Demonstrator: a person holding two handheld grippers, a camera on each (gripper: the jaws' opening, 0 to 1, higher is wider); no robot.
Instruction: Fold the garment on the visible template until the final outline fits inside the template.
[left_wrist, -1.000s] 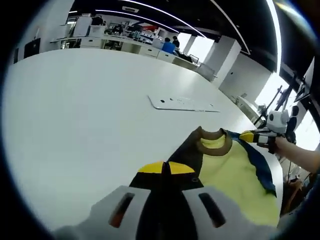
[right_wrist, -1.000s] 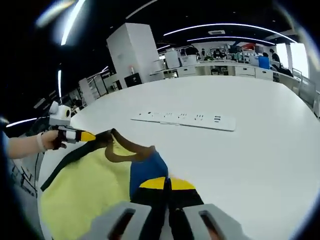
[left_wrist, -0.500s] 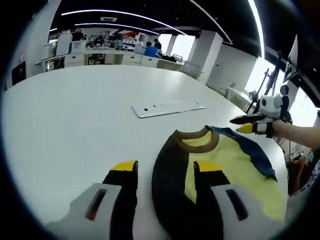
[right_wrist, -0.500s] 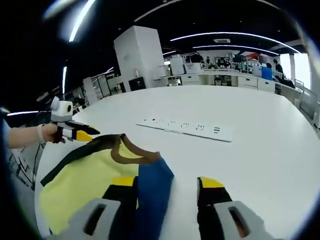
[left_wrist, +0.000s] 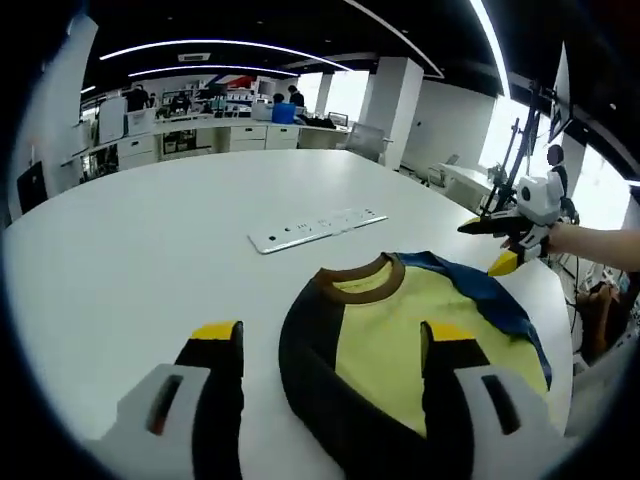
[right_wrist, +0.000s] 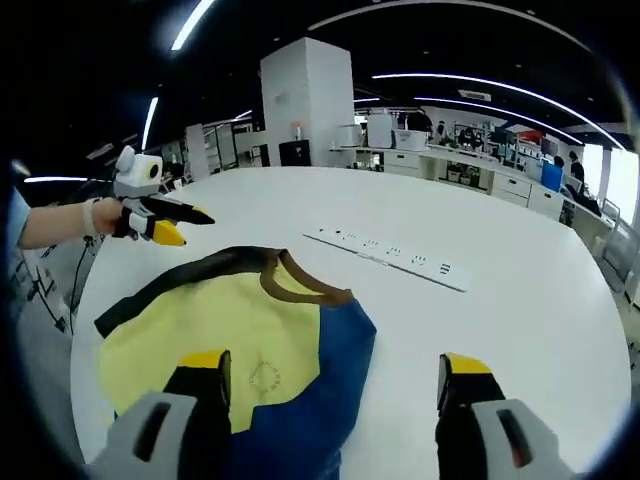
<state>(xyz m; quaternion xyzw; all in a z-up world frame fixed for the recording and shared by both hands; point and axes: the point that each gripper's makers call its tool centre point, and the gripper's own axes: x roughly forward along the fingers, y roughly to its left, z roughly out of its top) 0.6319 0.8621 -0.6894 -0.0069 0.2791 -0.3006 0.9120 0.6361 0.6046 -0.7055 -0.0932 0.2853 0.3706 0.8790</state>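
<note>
A garment (left_wrist: 420, 325) with a yellow front, brown collar, black side and blue side lies flat on the white table (left_wrist: 150, 250). My left gripper (left_wrist: 333, 335) hovers open over its black shoulder, nothing between the fingers. My right gripper (left_wrist: 487, 247), held by a hand, shows open beyond the blue side. In the right gripper view the garment (right_wrist: 230, 330) lies below and left, its blue shoulder between the open fingers of my right gripper (right_wrist: 335, 365). The left gripper (right_wrist: 185, 226) hangs open past the black side.
A white power strip (left_wrist: 318, 228) lies on the table just beyond the collar, also seen as the strip (right_wrist: 395, 257) in the right gripper view. The table's edge runs close to the garment's hem side. Desks, pillars and people stand far behind.
Both grippers were shut on the garment's shoulders a second ago; they have opened, let go and drawn back and apart. The garment now lies spread on the table.
</note>
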